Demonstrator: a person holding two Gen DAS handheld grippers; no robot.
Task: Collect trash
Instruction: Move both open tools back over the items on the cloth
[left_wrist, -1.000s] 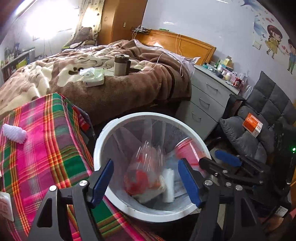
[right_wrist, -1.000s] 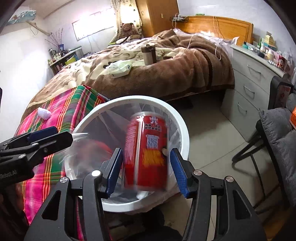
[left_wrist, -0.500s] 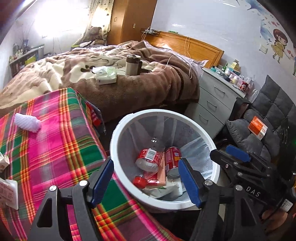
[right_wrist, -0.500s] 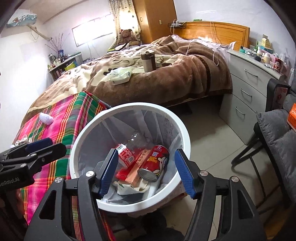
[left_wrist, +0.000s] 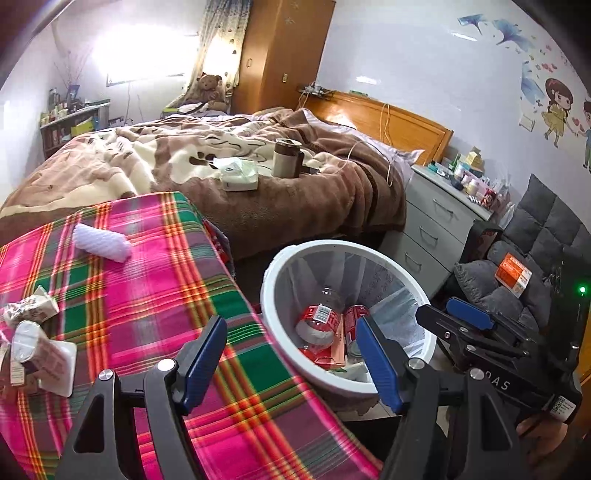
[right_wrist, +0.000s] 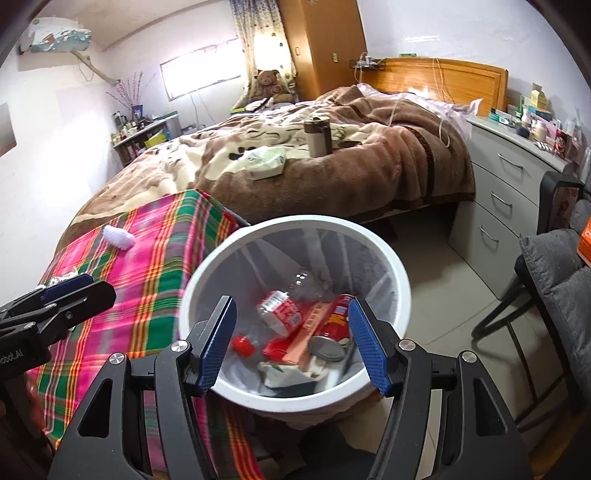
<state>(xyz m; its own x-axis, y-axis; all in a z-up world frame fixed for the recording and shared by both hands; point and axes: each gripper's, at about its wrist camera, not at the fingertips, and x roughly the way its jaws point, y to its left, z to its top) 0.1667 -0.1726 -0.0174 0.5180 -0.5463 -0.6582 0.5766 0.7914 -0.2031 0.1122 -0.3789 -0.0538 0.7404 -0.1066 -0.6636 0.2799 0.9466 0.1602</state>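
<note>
The white bin (left_wrist: 280, 266) (right_wrist: 369, 236) holds a clear bottle with a red label (left_wrist: 317, 317) (right_wrist: 282, 312), a red can (right_wrist: 334, 321), a pink carton (right_wrist: 306, 339) and a red cap (right_wrist: 242, 341). My right gripper (right_wrist: 291, 301) hangs open above the bin's near rim, nothing between its fingers. My left gripper (left_wrist: 290, 321) is open and empty too, over the plaid table's edge (left_wrist: 155, 295) beside the bin. On that table lie a white foam sleeve (left_wrist: 101, 242) and crumpled wrappers (left_wrist: 29, 306) at the far left.
Behind the bin stands a bed with a brown blanket (left_wrist: 295, 206), a mug (left_wrist: 286, 158) and a tissue pack (left_wrist: 238, 173) on it. Grey drawers (right_wrist: 506, 192) and a grey padded chair (left_wrist: 517, 280) with an orange box stand to the right.
The red can has dropped from between my right gripper's fingers into the bin, and the bottle has settled there. My left gripper has swung left towards the plaid table; the right drew back slightly.
</note>
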